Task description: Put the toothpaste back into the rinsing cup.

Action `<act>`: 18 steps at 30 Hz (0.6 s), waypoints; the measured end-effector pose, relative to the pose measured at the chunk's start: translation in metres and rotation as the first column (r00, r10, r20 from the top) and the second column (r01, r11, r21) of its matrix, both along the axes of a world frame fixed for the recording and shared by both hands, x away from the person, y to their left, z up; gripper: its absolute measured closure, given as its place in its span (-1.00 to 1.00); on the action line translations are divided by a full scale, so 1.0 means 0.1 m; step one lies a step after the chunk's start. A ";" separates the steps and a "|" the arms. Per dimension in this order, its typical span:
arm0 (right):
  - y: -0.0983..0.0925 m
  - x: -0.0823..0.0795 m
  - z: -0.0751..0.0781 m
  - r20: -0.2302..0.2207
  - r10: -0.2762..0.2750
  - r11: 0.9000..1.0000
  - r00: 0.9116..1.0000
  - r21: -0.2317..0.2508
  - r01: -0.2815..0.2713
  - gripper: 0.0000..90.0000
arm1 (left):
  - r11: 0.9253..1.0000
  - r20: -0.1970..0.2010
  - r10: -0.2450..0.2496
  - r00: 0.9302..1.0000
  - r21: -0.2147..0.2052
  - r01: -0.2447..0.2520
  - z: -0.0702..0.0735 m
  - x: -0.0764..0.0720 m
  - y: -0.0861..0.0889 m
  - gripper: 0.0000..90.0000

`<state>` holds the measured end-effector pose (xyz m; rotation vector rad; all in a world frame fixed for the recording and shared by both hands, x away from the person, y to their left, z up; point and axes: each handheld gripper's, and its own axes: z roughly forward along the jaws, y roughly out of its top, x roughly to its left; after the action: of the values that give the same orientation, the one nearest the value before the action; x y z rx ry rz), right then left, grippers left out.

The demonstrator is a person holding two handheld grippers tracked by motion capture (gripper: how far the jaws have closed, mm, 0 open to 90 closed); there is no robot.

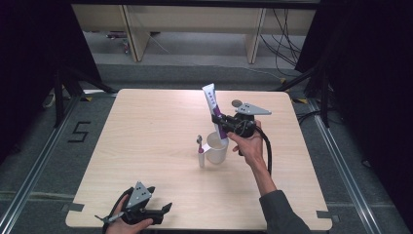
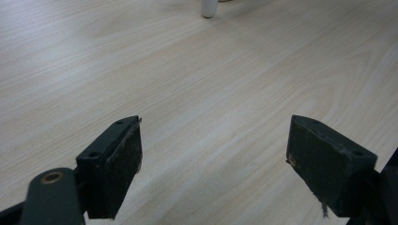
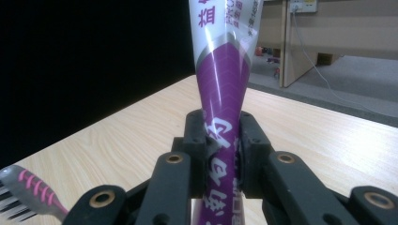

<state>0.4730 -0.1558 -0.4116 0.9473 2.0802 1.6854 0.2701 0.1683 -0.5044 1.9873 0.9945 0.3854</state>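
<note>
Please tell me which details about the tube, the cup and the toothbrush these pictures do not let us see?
- Toothpaste tube: lower end, in the high view, hidden by the right gripper and the cup; cap unseen.
- Tube print, right gripper view: cut off by the top edge.
- Cup's inside: too small.
- Toothbrush: handle cut off by the edge.

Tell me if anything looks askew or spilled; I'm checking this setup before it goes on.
Nothing is spilled or damaged. The purple toothpaste tube leans, its lower end over the white cup, but the right gripper is clamped on it. The toothbrush stands beside the cup. The left gripper is open over bare table.
</note>
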 end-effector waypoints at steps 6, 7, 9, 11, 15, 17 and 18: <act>0.03 0.00 -0.11 -0.006 0.001 1.000 1.000 0.010 -0.001 0.72 | 1.000 0.004 0.000 1.000 -0.006 0.000 0.00 0.00 0.00 -0.59; 0.03 0.00 -0.14 -0.014 0.004 1.000 1.000 0.017 -0.004 0.72 | 1.000 0.003 -0.002 1.000 -0.002 0.002 0.00 0.00 0.00 -0.59; 0.04 -0.01 -0.18 -0.019 0.006 1.000 1.000 0.008 -0.006 0.72 | 1.000 0.005 -0.004 1.000 -0.006 0.004 0.00 0.00 0.00 -0.59; 0.04 -0.02 -0.22 -0.024 -0.008 1.000 1.000 0.022 0.009 0.72 | 1.000 0.004 -0.012 1.000 0.014 0.012 0.00 0.00 0.01 -0.59; 0.02 -0.02 -0.29 -0.012 -0.002 1.000 1.000 0.021 0.002 0.72 | 1.000 -0.001 -0.015 1.000 0.015 0.015 0.00 0.00 0.01 -0.59; 0.01 -0.01 -0.34 0.004 0.010 1.000 1.000 0.012 -0.010 0.72 | 1.000 0.000 -0.014 1.000 0.014 0.014 0.00 0.00 0.01 -0.59; 0.01 -0.01 -0.34 0.004 0.010 1.000 1.000 0.012 -0.010 0.72 | 1.000 0.004 -0.013 1.000 0.013 0.013 0.00 0.00 0.01 -0.59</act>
<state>0.4720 -0.1545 -0.4453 0.9387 2.0781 1.7047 0.2704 0.1688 -0.5047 2.0026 0.9782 0.3897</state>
